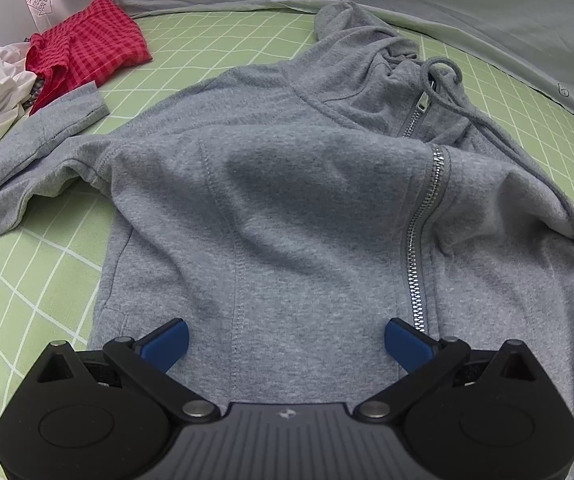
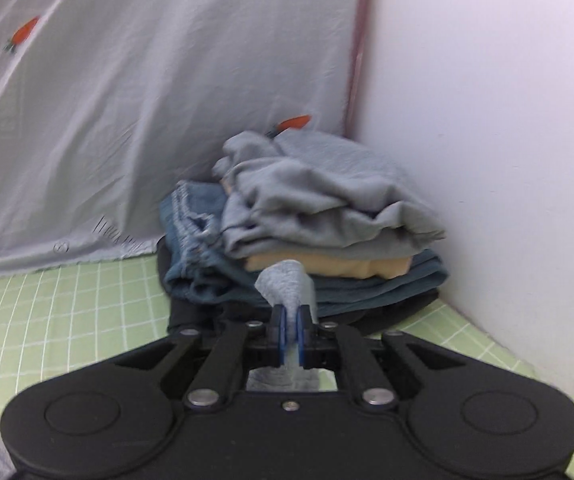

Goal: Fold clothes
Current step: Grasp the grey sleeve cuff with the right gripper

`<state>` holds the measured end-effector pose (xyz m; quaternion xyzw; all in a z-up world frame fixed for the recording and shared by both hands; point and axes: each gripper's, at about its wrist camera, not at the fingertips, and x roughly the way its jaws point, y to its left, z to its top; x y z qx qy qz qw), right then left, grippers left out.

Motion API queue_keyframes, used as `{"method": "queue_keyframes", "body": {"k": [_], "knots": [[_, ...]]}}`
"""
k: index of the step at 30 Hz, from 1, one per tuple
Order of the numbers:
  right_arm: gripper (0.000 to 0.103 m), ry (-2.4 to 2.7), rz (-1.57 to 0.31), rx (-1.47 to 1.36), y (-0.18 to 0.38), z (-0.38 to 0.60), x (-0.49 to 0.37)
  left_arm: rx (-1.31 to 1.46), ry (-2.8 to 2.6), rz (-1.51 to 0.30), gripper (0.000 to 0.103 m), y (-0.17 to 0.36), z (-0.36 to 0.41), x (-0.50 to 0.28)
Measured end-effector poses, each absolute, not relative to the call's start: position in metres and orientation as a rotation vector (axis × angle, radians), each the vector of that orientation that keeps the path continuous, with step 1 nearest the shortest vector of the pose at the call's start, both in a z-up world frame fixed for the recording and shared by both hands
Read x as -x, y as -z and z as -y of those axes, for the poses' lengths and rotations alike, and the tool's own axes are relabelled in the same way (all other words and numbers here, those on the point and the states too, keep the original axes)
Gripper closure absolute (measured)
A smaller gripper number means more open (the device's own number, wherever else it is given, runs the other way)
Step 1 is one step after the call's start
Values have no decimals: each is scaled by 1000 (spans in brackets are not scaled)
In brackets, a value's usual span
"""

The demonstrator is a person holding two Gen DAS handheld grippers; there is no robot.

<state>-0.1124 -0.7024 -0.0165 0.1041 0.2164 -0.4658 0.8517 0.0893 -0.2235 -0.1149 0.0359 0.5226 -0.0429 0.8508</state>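
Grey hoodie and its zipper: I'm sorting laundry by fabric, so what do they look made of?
The grey hoodie looks like heathered cotton-blend fleece knit: matte, speckled, with soft folds and visible stitching. Its zipper looks metal: silvery, shiny teeth, though coated plastic can't be excluded.

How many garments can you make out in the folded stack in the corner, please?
4: a grey top uppermost, a tan piece beneath, blue denim under that, and a black item at the bottom. More may be hidden.

Left gripper agape above grey hoodie.
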Motion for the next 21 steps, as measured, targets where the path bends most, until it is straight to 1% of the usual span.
{"method": "queue_keyframes", "body": {"k": [4,7,14,15,17,19,20,21], "knots": [[97,1073,-331,-301,-11,727,160,-76,91,-1098,0,115,223,-90],[97,1118,-378,-331,-2,741,172,-77,93,-1101,0,115,222,-90],[97,1261,-667,-538,92,741,199,-76,91,-1085,0,115,223,-87],[96,1257,-686,-567,99,738,203,-76,90,-1084,0,115,223,-87],[94,1250,-701,-609,109,733,209,-76,90,-1087,0,115,223,-87],[88,1250,-683,-646,110,731,213,-76,90,-1089,0,115,223,-88],[85,1252,-668,-670,109,732,215,-76,90,-1090,0,115,223,-88],[78,1254,-652,-694,107,733,216,-77,90,-1091,0,115,223,-88]]}}
